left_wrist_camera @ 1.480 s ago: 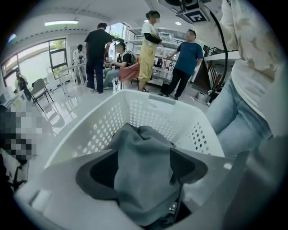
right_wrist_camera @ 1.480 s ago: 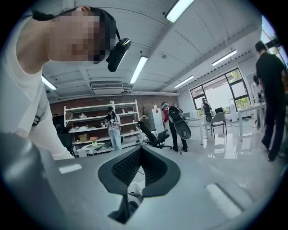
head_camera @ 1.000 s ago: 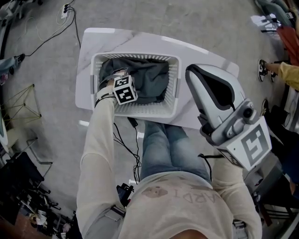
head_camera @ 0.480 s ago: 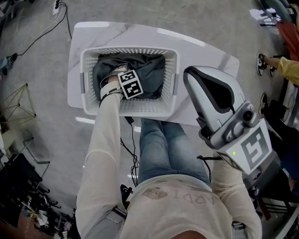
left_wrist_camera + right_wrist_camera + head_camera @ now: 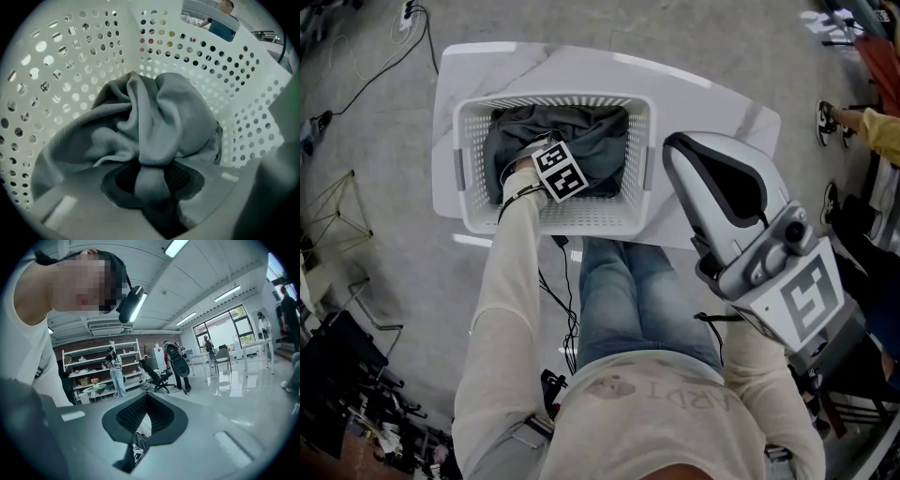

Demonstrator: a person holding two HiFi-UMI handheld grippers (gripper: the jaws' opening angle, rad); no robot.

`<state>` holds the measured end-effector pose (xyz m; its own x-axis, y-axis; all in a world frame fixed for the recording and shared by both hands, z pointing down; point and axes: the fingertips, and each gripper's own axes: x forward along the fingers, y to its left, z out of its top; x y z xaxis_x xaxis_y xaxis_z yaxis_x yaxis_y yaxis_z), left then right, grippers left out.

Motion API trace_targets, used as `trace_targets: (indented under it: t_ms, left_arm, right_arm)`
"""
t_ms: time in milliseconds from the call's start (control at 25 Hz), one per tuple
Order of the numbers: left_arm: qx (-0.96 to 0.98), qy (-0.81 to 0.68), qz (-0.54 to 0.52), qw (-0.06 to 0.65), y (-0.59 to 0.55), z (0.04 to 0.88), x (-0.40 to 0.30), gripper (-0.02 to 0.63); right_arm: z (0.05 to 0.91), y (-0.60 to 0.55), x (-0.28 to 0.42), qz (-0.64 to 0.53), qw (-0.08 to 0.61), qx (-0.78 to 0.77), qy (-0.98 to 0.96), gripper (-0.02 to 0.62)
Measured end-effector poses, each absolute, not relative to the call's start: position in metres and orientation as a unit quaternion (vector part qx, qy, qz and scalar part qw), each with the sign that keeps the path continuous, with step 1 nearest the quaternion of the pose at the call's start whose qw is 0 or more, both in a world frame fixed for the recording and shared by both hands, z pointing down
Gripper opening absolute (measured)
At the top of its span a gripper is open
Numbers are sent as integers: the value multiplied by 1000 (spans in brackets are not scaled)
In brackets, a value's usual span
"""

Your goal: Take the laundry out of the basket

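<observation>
- The laundry, a dark grey garment bunched in a heap, lies inside the white perforated basket.
- The basket stands on the left part of the white desk, close to its near edge.
- The left gripper reaches down into the basket, and its jaws pinch a narrow fold of the grey cloth. The rest of the garment sits piled in front of them.
- The right gripper is held up over the desk's right near corner, well apart from the basket. Its jaws are pressed together on nothing.
- The lift looks ready to begin, with the cloth gripped but not yet clear of the basket.
- The held fold is thin, so the weight of the bulk hanging from it could pull it out of the jaws partway up.
- The garment could drag on the rim as it rises. The basket looks light and nothing holds it down, so it may tip or slide off the near edge.
- A loose sleeve could trail and catch in the holes.
</observation>
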<state>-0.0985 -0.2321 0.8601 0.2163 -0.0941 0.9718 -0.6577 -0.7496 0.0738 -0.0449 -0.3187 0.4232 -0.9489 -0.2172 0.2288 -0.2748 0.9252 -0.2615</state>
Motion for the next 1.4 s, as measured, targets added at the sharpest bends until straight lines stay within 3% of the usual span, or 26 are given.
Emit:
trace_targets:
  t_ms: [240,600,1400]
  left_arm:
    - [749,-281,536,270,-228,821,-96,101]
    - [769,-411,412,265,-230,686,-105,101]
    - [754,-626,161,116,-221,363,-102,94]
  right_arm:
    - [404,-315,-35,137,87,123,-979,28]
    - [350,-307,-27,116,58,110,-985,28]
    - [242,-267,-8,68,8,53,-996,28]
